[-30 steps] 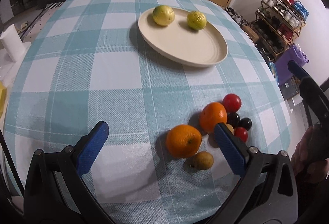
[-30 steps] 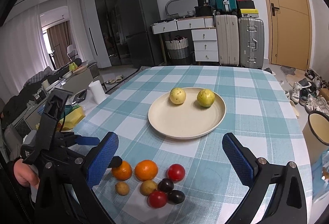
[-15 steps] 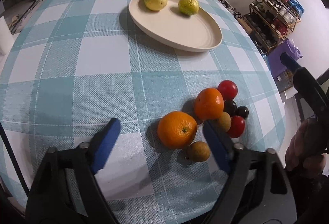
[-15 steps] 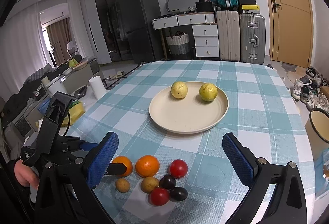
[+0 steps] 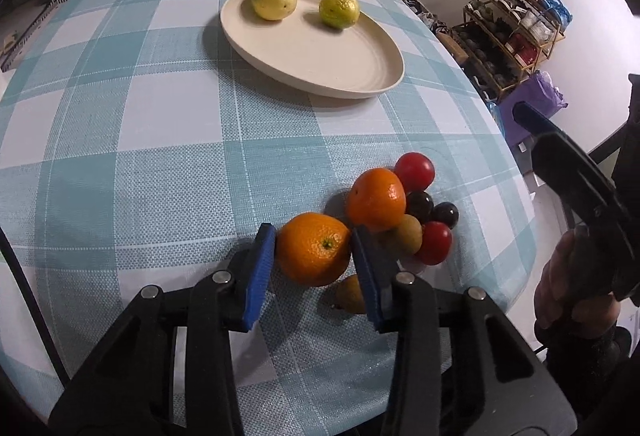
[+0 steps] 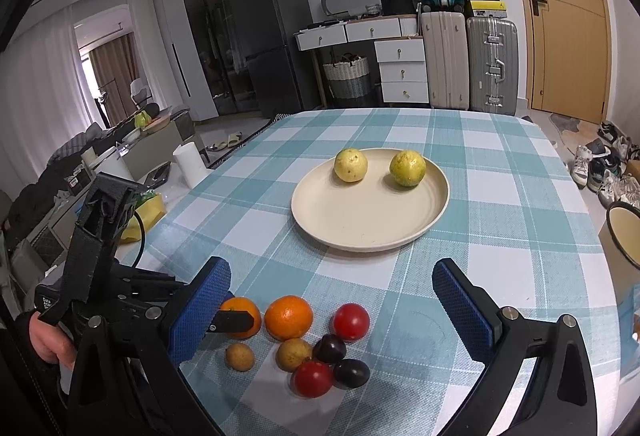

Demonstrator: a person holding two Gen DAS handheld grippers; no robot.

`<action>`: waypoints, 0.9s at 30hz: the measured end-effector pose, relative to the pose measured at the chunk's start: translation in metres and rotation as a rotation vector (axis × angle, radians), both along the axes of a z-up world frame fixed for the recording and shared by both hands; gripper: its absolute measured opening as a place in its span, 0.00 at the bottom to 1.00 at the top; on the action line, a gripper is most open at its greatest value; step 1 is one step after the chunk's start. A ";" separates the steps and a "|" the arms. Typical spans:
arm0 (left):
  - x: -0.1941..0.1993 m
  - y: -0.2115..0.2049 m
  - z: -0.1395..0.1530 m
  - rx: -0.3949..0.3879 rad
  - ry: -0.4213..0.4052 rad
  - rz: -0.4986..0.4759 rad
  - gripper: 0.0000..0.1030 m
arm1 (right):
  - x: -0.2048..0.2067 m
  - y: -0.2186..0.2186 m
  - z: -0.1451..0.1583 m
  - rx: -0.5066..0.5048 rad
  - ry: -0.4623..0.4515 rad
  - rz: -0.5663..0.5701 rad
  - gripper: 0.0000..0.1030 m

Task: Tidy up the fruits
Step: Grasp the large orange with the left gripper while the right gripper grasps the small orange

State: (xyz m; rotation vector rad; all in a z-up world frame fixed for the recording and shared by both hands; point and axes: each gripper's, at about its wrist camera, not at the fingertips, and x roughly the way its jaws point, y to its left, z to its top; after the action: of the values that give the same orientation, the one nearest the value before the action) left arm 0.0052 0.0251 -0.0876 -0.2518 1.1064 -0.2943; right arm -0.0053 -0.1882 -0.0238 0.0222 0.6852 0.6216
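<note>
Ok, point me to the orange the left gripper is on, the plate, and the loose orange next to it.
gripped orange (image 5: 314,254), left wrist view, front skin between the pads.
plate (image 5: 340,64), left wrist view, bare centre.
second orange (image 5: 376,198), left wrist view, upper face.
left gripper (image 5: 314,268), left wrist view, between fingertips.

— What has changed at the table over the past second?
— The left gripper (image 5: 314,256) has dropped toward the fruit cluster and narrowed; its blue pads (image 5: 260,268), wide apart a second ago, now sit against both sides of the nearer orange (image 5: 314,254).
— And from the other camera?
— In the right wrist view, the left gripper (image 6: 234,318) has pushed further in, and one black finger (image 6: 232,320) now crosses the front of that orange (image 6: 242,312), which earlier showed more fully.
— Has the fruit itself shifted?
— None that can be seen.
</note>
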 end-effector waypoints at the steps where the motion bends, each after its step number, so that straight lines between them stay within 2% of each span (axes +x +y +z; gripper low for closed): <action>1: 0.000 0.001 0.000 -0.003 0.001 0.005 0.35 | 0.001 0.001 0.000 -0.002 0.002 0.000 1.00; 8: -0.002 0.017 0.003 -0.007 -0.012 0.058 0.35 | 0.002 0.002 -0.003 -0.002 0.027 0.007 1.00; 17: -0.005 0.047 0.011 -0.032 -0.041 0.132 0.35 | 0.003 0.012 -0.017 0.008 0.108 0.033 1.00; 27: -0.006 0.062 0.005 -0.067 -0.039 0.153 0.35 | 0.000 0.032 -0.029 0.068 0.255 0.091 1.00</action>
State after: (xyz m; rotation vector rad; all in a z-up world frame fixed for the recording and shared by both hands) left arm -0.0008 0.0875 -0.0823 -0.3866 1.0334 -0.1998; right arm -0.0053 -0.1560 -0.0530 0.1362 0.9151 0.7372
